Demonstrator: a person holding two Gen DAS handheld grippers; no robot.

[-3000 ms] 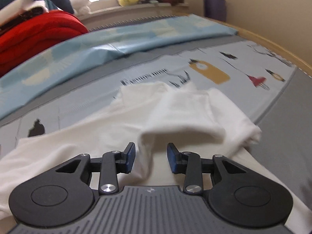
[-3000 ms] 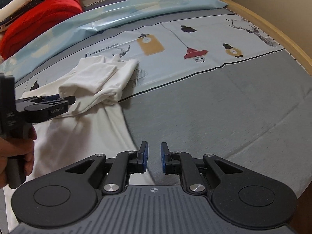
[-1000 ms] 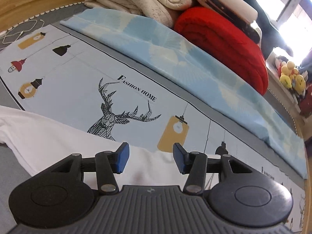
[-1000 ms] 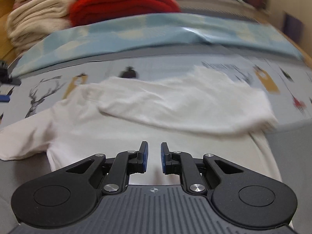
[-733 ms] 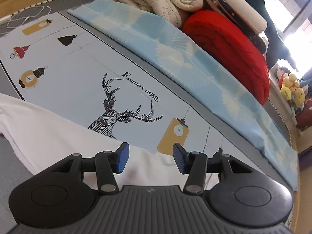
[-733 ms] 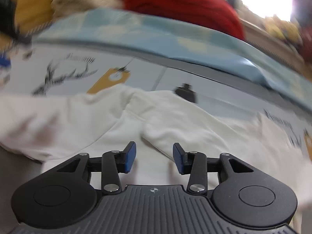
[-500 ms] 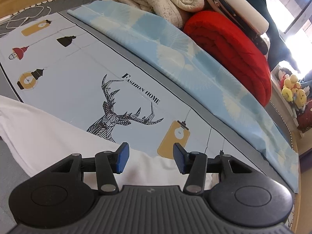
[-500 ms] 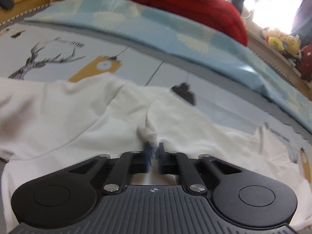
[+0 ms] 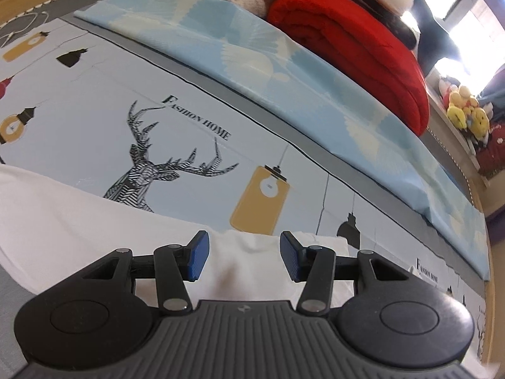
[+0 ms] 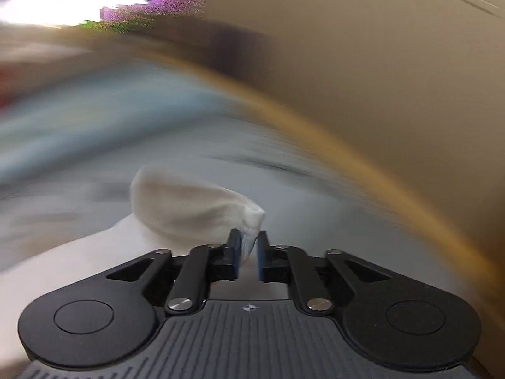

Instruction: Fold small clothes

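Now white garment [image 10: 195, 205] bunched between right tool [image 10: 247, 249] pads.

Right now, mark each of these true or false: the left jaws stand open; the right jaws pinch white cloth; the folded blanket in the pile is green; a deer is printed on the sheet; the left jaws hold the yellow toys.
1. The left gripper has its jaws open: true.
2. The right gripper has white garment fabric between its jaws: true.
3. The folded blanket is green: false, it is red.
4. A deer print is on the bed sheet: true.
5. The left jaws hold the yellow toys: false, they hold nothing; the toys sit far off by the window.
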